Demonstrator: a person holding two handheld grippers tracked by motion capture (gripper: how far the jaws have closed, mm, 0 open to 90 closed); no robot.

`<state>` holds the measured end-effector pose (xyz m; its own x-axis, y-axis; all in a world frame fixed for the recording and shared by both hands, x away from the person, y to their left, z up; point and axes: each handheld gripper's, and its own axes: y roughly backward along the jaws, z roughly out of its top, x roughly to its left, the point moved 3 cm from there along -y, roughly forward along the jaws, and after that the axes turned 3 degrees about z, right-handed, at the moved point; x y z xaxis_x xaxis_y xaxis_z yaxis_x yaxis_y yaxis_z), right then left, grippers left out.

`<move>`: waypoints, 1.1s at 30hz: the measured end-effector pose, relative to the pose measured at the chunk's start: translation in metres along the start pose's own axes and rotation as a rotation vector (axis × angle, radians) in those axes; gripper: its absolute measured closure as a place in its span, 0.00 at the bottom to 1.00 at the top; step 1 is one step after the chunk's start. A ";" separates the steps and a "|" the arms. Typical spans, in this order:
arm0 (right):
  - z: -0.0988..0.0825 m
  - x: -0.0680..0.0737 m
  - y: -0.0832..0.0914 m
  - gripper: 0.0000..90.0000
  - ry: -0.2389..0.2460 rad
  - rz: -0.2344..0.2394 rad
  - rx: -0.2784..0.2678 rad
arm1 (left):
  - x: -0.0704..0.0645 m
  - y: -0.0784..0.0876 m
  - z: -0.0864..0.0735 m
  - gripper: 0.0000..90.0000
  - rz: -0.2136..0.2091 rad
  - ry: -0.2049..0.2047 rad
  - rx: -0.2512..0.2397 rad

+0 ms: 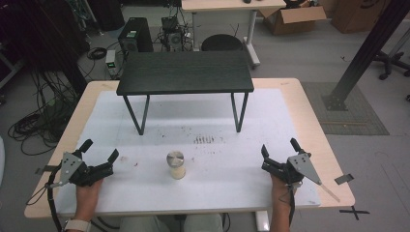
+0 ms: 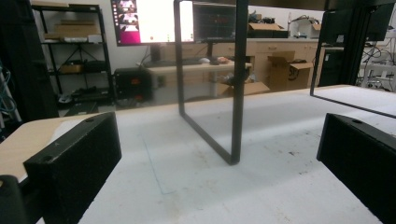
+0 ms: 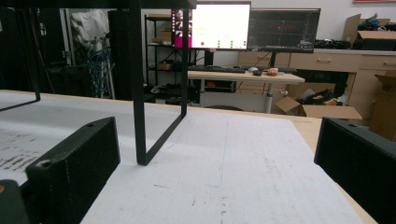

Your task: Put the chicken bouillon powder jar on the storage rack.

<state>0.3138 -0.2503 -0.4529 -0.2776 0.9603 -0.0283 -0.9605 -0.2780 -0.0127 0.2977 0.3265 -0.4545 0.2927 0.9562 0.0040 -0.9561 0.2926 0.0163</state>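
- Left gripper (image 1: 100,150) sat low at the near left of the surface (image 1: 290,121), held by a hand (image 1: 88,192), its jaws spread wide with nothing between them
- Right gripper (image 1: 279,146) rested at the near right of the surface in the other hand (image 1: 279,186), its jaws likewise spread apart and empty, a grey three-cornered plate on top of it
- Between the two grippers, well apart from each, a small cream jar (image 1: 176,166) with a silver metal lid stood upright on the white mat, near the front middle
- Just beyond the jar, a patch of dark specks and small marks (image 1: 204,140) lay on the mat
- Farther back, a black stand (image 1: 185,71) with thin metal legs stood on the surface, its dark flat top raised above the mat
- From the left gripper view, one leg frame of the stand (image 2: 236,93) rose ahead between the two black jaws
- From the right gripper view, another leg frame (image 3: 137,93) stood ahead and to the left, with monitors and desks far behind
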 end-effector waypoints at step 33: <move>0.012 0.003 0.000 0.00 -0.006 0.053 0.001 | 0.000 0.000 0.000 0.00 -0.001 -0.002 -0.001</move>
<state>0.3133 -0.2473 -0.4410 -0.3278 0.9445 -0.0230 -0.9446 -0.3281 -0.0104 0.2976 0.3263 -0.4544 0.2933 0.9560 0.0055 -0.9559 0.2932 0.0151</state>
